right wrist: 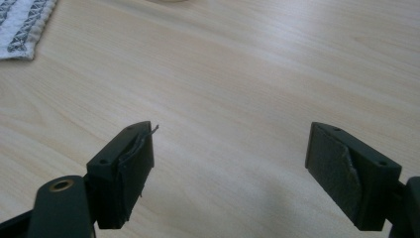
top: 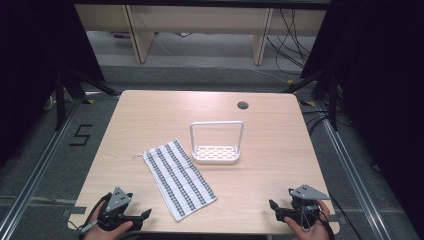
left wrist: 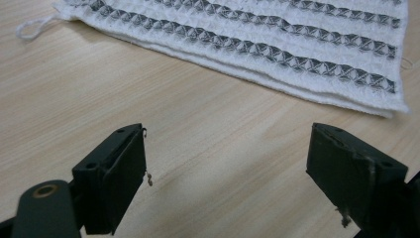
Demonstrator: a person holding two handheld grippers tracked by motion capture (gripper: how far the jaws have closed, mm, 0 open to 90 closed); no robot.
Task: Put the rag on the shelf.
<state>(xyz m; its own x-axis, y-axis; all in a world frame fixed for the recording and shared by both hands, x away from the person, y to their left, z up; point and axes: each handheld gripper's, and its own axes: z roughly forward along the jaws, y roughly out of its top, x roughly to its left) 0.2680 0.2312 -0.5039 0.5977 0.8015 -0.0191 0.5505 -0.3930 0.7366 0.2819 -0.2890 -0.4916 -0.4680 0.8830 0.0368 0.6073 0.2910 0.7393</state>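
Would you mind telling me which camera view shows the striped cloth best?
The high view: the whole striped cloth lies flat on the table, left of the white rack. The left gripper view gives a close look at one long edge and its loop; the right gripper view catches just a corner.

One striped cloth (top: 179,178), one white rack (top: 217,144), two grippers, left (top: 145,215) and right (top: 273,206), one table (top: 150,115).

Waffle-weave cloth towel (top: 179,178) on a matt, smooth wood-grain table (top: 150,115)
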